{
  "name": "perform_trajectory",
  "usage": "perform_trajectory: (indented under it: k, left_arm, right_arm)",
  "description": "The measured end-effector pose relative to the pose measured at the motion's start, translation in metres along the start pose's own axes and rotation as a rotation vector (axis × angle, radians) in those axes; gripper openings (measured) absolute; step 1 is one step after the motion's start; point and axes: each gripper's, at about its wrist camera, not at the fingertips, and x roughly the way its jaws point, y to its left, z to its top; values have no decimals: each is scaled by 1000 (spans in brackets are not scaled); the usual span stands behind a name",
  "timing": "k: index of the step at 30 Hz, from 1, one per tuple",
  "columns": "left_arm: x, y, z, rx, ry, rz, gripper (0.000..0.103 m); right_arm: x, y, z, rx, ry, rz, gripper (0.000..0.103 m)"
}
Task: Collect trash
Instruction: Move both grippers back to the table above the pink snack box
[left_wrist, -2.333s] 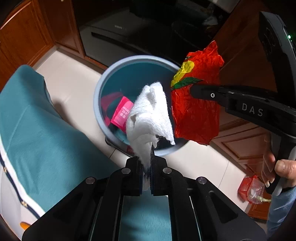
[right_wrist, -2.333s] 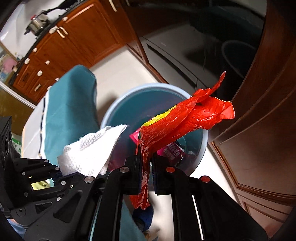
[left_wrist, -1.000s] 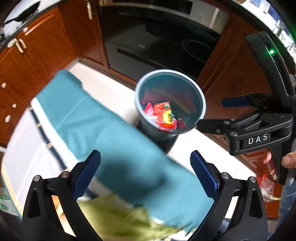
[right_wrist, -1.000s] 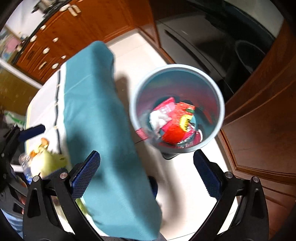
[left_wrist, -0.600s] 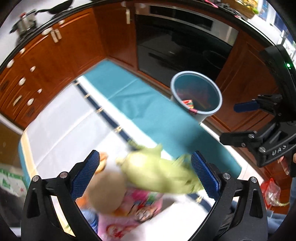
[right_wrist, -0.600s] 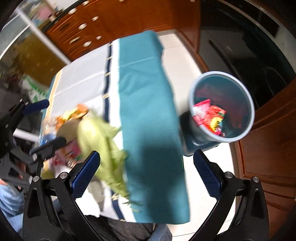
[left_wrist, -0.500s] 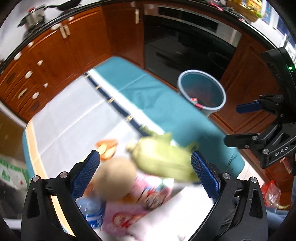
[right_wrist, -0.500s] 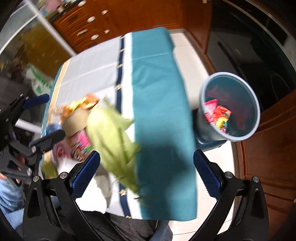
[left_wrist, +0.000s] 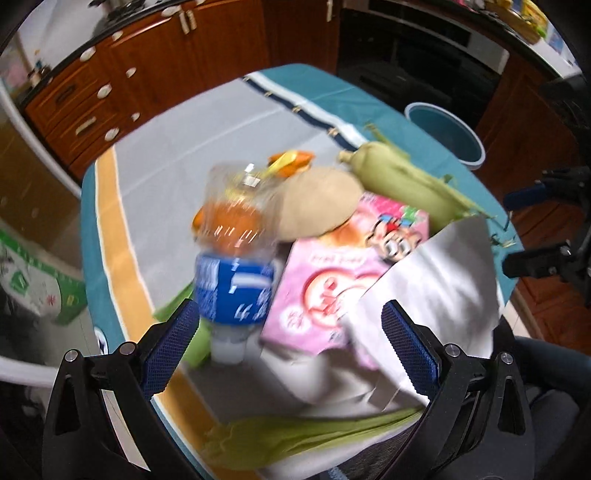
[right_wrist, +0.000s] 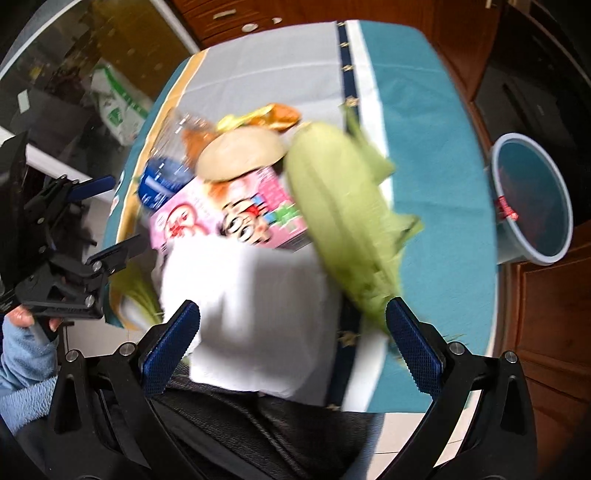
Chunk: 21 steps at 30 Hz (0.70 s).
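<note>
A litter pile lies on the clothed table (left_wrist: 177, 147): a clear plastic bottle (left_wrist: 234, 258) with a blue label, a pink carton (left_wrist: 332, 273), a white paper sheet (left_wrist: 432, 295), an orange wrapper (left_wrist: 291, 160), a tan round item (left_wrist: 317, 206) and a husked corn cob (left_wrist: 402, 184). My left gripper (left_wrist: 291, 343) hangs open above the bottle and carton, holding nothing. My right gripper (right_wrist: 291, 347) is open and empty over the white paper (right_wrist: 251, 302), with the corn cob (right_wrist: 343, 221) beside it. The blue-grey trash bin (right_wrist: 532, 206) stands on the floor past the table's teal end.
Green leafy stalks (left_wrist: 295, 435) lie at the near table edge. Wooden cabinets (left_wrist: 110, 92) and a dark oven (left_wrist: 424, 55) ring the table. A hand in a light blue sleeve (right_wrist: 22, 332) holds the left gripper (right_wrist: 107, 218). The picture is motion-blurred.
Both grippers dropped the white tissue and red wrapper into the bin, opened, then swung back from the bin to above the pile on the table.
</note>
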Motion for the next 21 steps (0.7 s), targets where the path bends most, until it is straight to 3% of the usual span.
perform_trajectory:
  k: [14,21]
  left_arm:
    - [19,31,-45,-101,21,-47,99]
    - [23,23,-53,-60,30,-38,99]
  right_arm:
    - [36,30,-3,-19,75,-12,97]
    - [50,44,-1,-87,54,-79,97]
